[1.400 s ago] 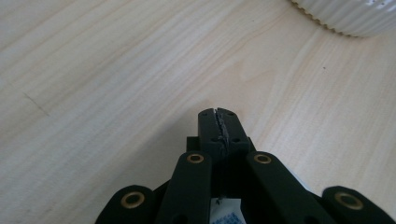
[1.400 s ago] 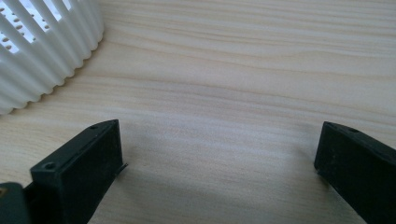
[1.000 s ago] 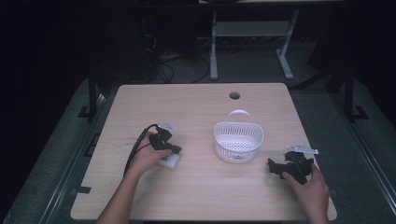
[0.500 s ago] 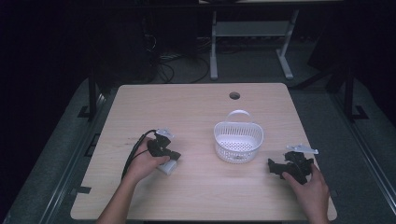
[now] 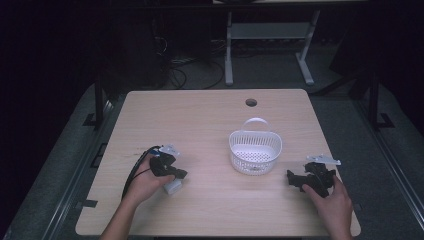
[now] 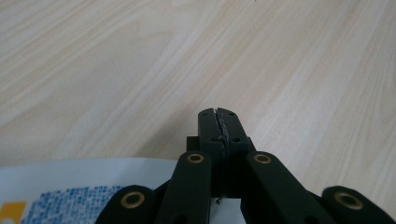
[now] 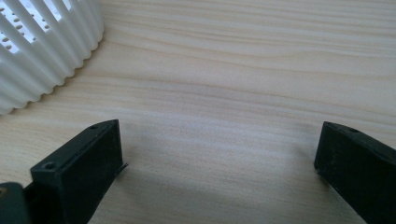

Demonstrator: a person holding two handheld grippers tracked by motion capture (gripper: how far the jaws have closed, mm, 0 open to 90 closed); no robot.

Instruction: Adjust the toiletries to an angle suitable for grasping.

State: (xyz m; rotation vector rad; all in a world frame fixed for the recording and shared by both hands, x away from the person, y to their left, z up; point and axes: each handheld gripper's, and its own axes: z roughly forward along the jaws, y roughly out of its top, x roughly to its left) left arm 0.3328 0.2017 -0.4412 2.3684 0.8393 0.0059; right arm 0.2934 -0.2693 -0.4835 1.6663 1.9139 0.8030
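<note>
While left tongs [image 6: 218, 122] pressed together, white box [image 5: 172, 187] beneath, long axis indiscernible; right tongs [image 7: 219, 154] apart.

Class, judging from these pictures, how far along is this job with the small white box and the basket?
Nothing looks finished: the white basket appears empty. In hand: the left hand-held gripper, jaws shut, sits over the small white box, which lies on the table; no grip shows. The right hand-held gripper rests open beside the basket. Left, probably: grasping the box and carrying it to the basket.
</note>
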